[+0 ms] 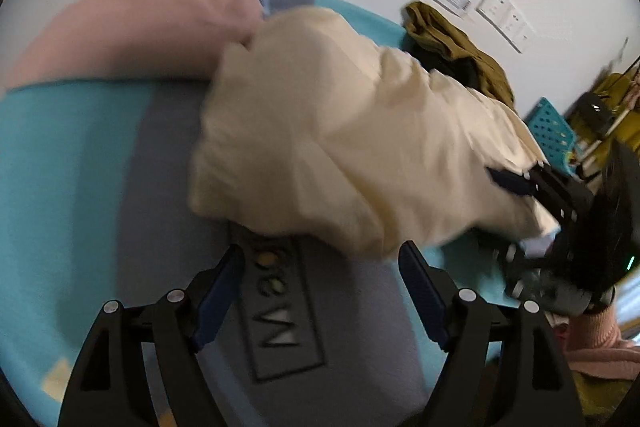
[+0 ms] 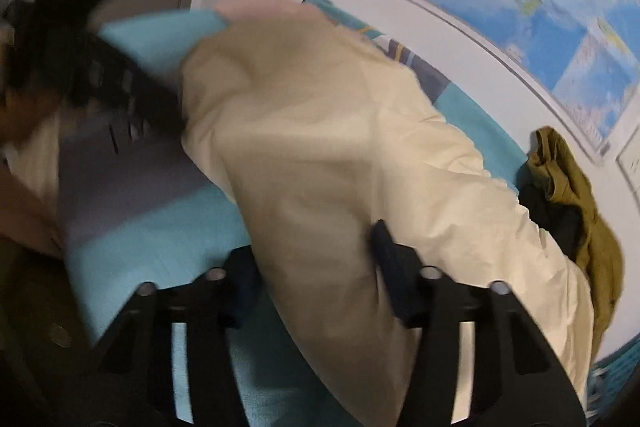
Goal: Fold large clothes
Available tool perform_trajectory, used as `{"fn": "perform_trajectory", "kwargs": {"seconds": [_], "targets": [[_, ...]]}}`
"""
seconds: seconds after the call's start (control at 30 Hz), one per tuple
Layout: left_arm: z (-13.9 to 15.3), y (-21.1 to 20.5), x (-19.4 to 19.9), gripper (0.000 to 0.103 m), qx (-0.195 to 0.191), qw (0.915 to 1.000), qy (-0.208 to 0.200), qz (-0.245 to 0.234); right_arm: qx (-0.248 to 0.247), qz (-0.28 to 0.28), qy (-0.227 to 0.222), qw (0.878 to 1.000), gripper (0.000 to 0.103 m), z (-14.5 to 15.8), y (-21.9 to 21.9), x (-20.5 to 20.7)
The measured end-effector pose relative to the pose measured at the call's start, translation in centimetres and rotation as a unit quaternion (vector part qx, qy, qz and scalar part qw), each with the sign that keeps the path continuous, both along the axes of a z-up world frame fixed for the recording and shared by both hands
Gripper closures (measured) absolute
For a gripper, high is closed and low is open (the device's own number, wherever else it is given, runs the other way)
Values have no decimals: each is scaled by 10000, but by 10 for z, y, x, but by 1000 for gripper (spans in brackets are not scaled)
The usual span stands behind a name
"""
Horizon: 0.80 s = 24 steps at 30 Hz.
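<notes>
A: Where's the cream garment [image 1: 340, 131]?
B: Bunched on the teal bed [image 1: 60, 167], before the olive clothes [image 1: 460, 47]. Left gripper [image 1: 320, 291] is spread, empty.
A: The right gripper [image 2: 316, 267]?
B: Its fingers straddle the cloth, probably to drag a fold; closure unclear.

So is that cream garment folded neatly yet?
Not yet: the cream garment lies bunched and rumpled on the bed, its edges uneven.

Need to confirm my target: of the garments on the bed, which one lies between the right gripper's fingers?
The cream garment: it lies between the right gripper fingers. The olive garment is bunched by the wall, and the pink one lies beyond, both untouched.
</notes>
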<state>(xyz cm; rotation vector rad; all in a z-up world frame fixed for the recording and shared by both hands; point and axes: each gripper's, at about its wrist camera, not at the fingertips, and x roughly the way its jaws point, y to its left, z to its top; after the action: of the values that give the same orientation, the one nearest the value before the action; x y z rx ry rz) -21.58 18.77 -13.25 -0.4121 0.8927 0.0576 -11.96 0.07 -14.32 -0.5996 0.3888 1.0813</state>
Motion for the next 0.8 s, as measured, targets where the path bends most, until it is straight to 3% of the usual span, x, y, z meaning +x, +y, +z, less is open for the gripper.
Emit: {"fn": "perform_trajectory", "kwargs": {"seconds": [0.1,0.23,0.33,0.53,0.7,0.8], "targets": [[0,-8,2,24,-55,9999,-118,-110,421,-84,452,9981,63,18,-9,13],[2,-9,12,24,-689,9968,-330,-254,770,-152,889,9929,64,27,-16,23],[4,-5,17,24,-1286,9897,-543,-317,717,-158,894,9933,63,23,-12,18],[0,10,19,24,-2041,9753,-822,-170,808,-178,1141,9900,62,14,-14,18],[-11,8,36,24,-2258,9713,-727,-165,934,-209,1417,9853,56,12,-17,19],[-16,9,57,25,-2293,9708,-685,-144,1107,-234,1665,9795,45,12,-29,18]]}}
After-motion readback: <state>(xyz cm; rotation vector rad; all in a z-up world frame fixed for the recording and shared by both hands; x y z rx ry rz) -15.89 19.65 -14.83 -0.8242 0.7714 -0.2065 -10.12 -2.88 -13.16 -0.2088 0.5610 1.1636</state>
